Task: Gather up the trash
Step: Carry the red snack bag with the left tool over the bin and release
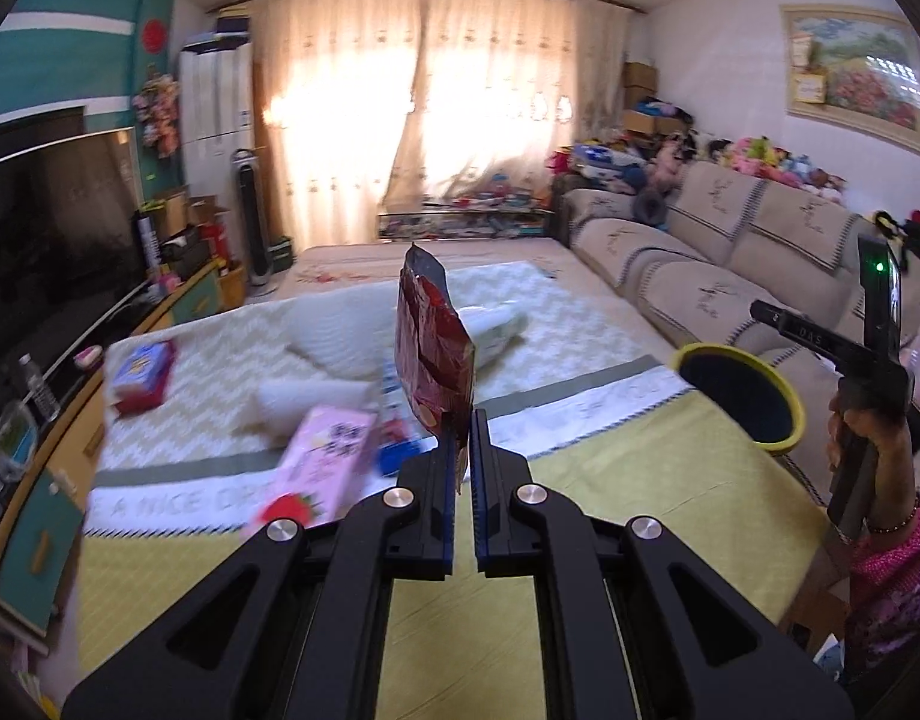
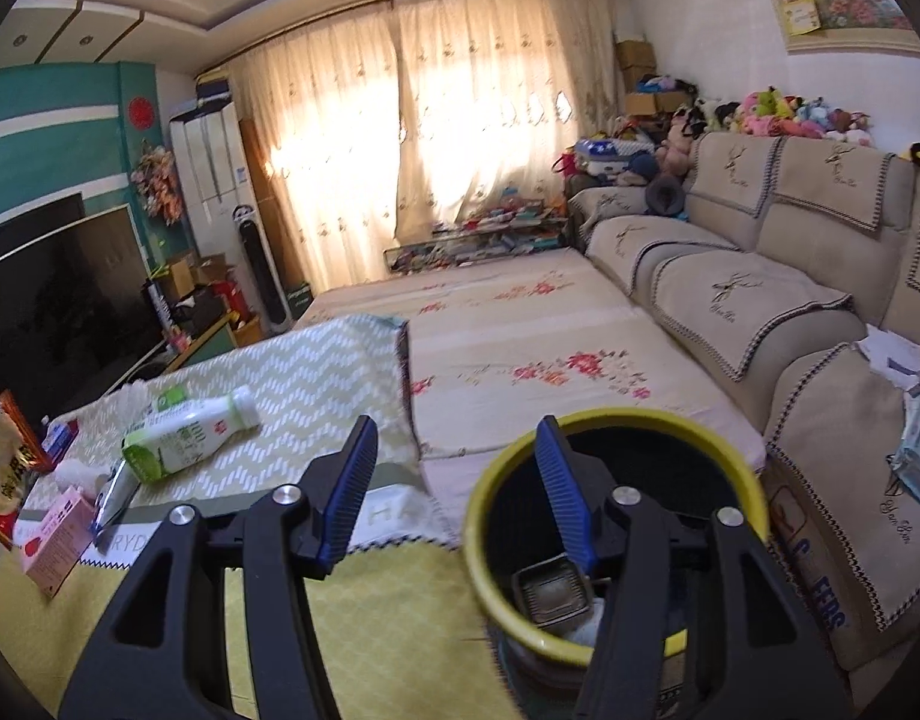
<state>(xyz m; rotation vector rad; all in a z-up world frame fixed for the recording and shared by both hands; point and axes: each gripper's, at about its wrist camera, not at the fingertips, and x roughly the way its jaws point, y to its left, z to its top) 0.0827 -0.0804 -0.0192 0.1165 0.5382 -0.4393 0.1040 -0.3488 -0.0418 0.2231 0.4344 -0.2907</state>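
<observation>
— Where is the red snack bag [image 1: 432,348]?

— Centre of the left wrist view, upright, its lower edge pinched between the pressed-together fingers of the left gripper [image 1: 463,441]. The torn top sticks up above the fingertips, and the gripper tilts a little downward over the table.

— And the other hand?

— At the right edge of that view the person's right hand [image 1: 868,444] grips its tool's handle upright, a pink sleeve below. In the right wrist view the right gripper [image 2: 453,450] has its blue pads spread with nothing between them; the right finger sits in front of the yellow-rimmed bin [image 2: 628,420], lower centre.

— What else is lying about?

— A pink carton [image 1: 327,456], blurred, just left of the bag; a white-and-green bottle [image 2: 186,432] on its side at mid left of the right view; a red-and-blue packet [image 1: 141,375] further left on the zigzag cloth [image 1: 580,312].
</observation>
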